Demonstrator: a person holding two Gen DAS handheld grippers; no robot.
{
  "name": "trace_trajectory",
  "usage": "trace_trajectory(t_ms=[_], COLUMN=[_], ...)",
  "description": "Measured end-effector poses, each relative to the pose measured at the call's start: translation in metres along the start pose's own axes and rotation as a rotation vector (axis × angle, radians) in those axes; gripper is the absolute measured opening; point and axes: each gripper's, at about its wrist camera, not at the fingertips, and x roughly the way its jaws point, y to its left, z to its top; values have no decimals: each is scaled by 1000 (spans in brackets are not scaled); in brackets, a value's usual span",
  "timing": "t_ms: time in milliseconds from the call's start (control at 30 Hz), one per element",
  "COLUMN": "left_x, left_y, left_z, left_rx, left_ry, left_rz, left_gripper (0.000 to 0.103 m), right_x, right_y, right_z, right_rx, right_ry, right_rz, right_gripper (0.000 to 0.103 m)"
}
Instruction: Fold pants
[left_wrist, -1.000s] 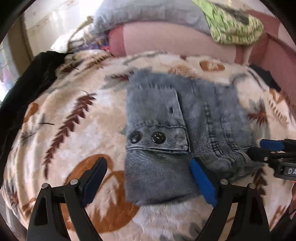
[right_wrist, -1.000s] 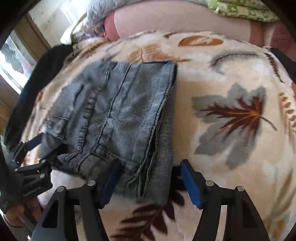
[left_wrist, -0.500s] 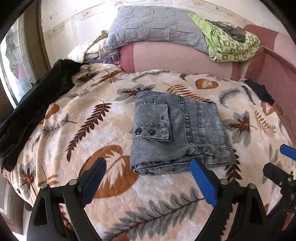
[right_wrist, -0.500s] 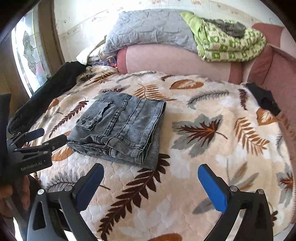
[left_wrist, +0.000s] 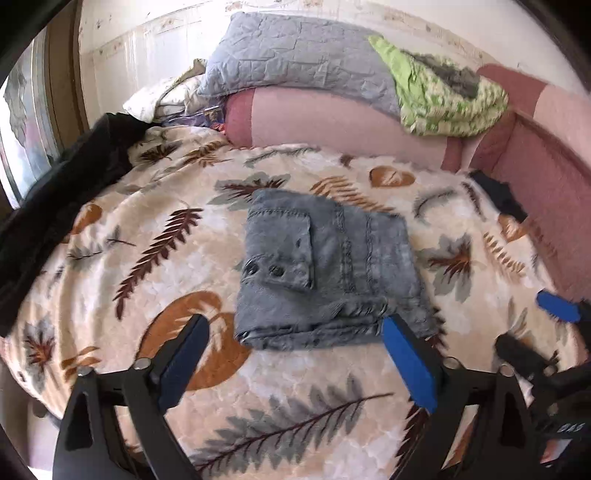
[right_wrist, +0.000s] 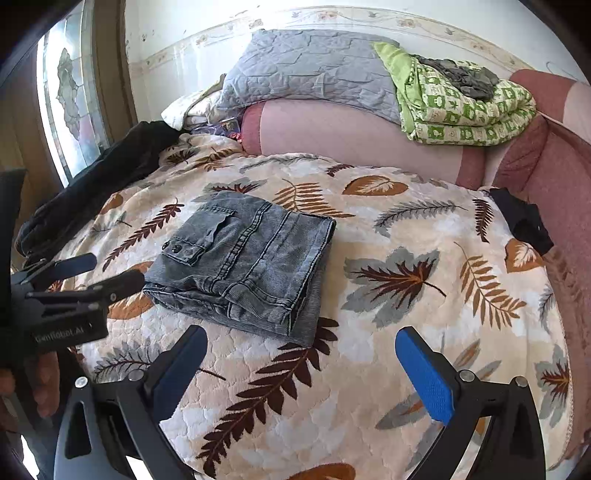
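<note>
A: Left gripper (left_wrist: 293, 360) jaws opening, nothing between; right gripper (right_wrist: 301, 371) spread wide, empty, low in frame.

B: Folded grey corduroy pants (right_wrist: 243, 262) lying centre-left, flat on the leaf-patterned quilted blanket (right_wrist: 399, 332).

A: Probably soft, thick, fairly heavy; best pinched at the stacked near edge.

B: Inner layers hidden. Left view blurred; dark garment (right_wrist: 522, 219) at right unclear.

Grey pants (right_wrist: 243, 266) on cream blanket (right_wrist: 388, 332) with brown leaf print.
</note>
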Motion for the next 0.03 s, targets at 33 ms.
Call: trace_trajectory(t_ms=[33], left_x=[0], left_y=[0], left_z=[3], left_rx=[0], left_ry=[-12], left_rz=[1], left_gripper=[100], right_x=[1], right_y=[1], right_z=[1], right_rx=[-3], right_ry=[2], right_rz=[-2], right_gripper=[103])
